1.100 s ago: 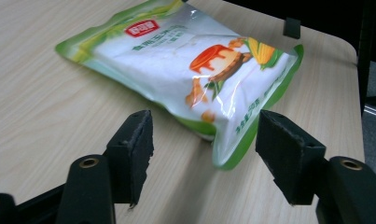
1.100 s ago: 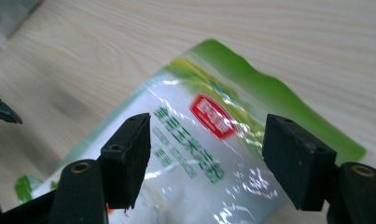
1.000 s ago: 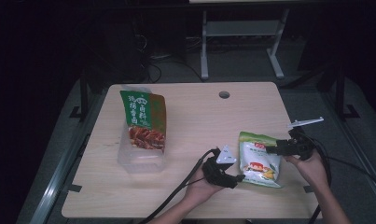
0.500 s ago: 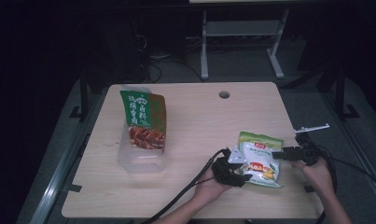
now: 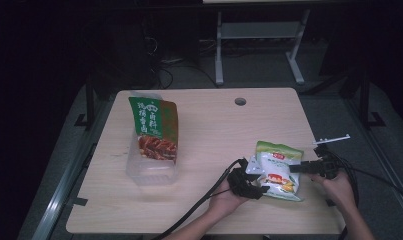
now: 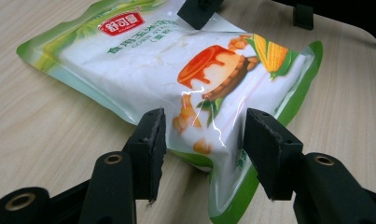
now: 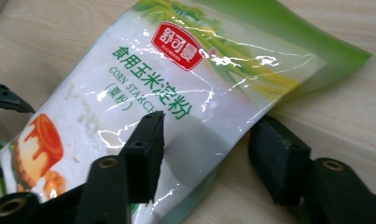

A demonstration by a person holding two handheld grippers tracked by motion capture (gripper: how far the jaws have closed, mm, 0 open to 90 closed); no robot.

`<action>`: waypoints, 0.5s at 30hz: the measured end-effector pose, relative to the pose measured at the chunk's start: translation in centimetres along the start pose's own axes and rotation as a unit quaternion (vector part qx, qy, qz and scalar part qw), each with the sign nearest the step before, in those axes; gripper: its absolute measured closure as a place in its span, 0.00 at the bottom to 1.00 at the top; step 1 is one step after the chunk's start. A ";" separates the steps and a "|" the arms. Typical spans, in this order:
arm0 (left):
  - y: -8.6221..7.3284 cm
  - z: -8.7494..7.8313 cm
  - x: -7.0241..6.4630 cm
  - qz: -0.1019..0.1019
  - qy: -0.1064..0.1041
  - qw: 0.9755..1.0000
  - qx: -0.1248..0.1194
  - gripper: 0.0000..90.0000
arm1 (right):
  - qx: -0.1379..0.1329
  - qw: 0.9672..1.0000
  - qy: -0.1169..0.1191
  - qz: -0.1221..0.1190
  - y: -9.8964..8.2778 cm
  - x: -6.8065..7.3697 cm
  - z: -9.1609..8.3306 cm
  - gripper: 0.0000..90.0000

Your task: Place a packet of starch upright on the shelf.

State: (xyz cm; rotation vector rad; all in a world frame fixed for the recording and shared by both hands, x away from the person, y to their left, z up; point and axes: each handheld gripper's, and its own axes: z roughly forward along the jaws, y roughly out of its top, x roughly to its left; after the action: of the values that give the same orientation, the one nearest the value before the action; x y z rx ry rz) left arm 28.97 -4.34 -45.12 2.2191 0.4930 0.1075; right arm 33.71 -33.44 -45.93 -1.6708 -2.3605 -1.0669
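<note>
Corn starch bag (image 5: 276,171): flat on worktop (image 5: 209,130), between left hand-held gripper (image 6: 202,140) and right hand-held gripper (image 7: 206,149); both just closing, pinching opposite edges.

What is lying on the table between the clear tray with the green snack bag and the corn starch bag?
Nothing: in the high view, only bare wooden table separates the clear tray from the corn starch bag.

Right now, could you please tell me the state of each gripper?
Left gripper: jaws just closing, clamped on the corn starch bag's corner.
Right gripper: jaws just closing around the bag's edge; grip cannot be told.
</note>
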 end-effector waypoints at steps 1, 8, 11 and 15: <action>0.0 0.0 0.0 0.000 0.000 1.000 0.001 0.54 | 0.000 1.000 -0.001 0.001 0.0 0.1 0.0 0.54; 0.1 0.1 0.1 0.003 0.001 1.000 0.003 0.54 | 0.007 1.000 0.013 -0.009 0.0 0.9 0.3 0.74; 0.1 0.0 0.2 0.004 0.003 1.000 0.006 0.54 | 0.012 1.000 0.023 -0.008 0.0 0.9 0.4 0.73; 0.1 0.0 0.3 0.005 -0.001 1.000 0.009 0.54 | 0.019 0.999 0.045 0.017 0.0 0.3 0.6 0.64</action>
State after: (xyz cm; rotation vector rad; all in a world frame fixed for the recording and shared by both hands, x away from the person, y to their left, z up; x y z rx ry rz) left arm 29.32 -4.28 -45.03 2.2390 0.4846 0.1069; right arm 33.79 -32.87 -46.25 -1.6091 -2.2748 -1.0596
